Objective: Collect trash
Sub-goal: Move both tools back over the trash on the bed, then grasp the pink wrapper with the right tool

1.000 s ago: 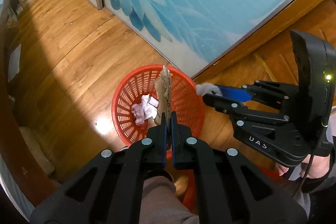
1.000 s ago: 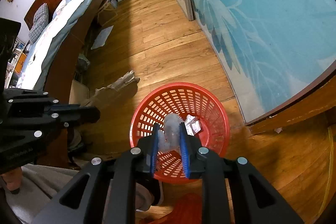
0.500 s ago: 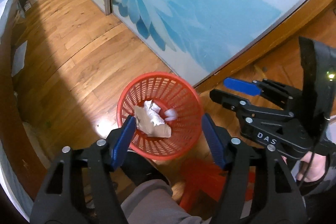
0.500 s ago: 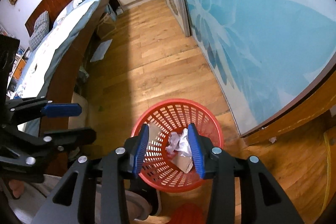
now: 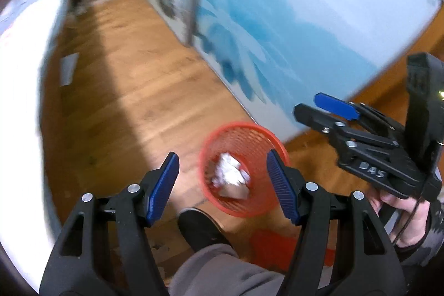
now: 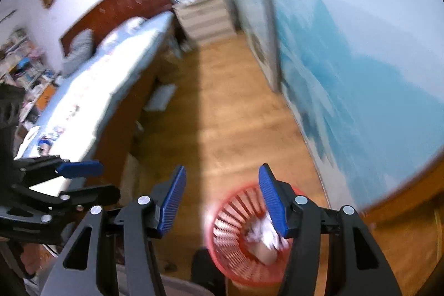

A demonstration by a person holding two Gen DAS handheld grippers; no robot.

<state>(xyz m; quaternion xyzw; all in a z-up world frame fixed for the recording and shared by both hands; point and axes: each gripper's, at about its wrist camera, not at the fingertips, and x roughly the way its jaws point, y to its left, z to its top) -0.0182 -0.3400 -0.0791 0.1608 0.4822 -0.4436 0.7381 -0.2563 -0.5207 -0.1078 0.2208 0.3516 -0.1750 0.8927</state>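
A red mesh wastebasket stands on the wooden floor by the blue-flower wall; it also shows in the right wrist view. Crumpled white paper and a brown cardboard scrap lie inside it, also seen in the right wrist view. My left gripper is open and empty, well above the basket. My right gripper is open and empty too, above and left of the basket; it also appears at the right of the left wrist view. Both views are motion-blurred.
A bed with a wooden frame runs along the left. A white drawer unit stands at the far end. A flat white sheet lies on the floor beside the bed. The person's dark shoe is near the basket.
Both grippers let go of their trash, the cardboard and the white paper wad, which dropped into the basket. Both jaws opened wide, and both grippers rose and tilted up away from the basket.
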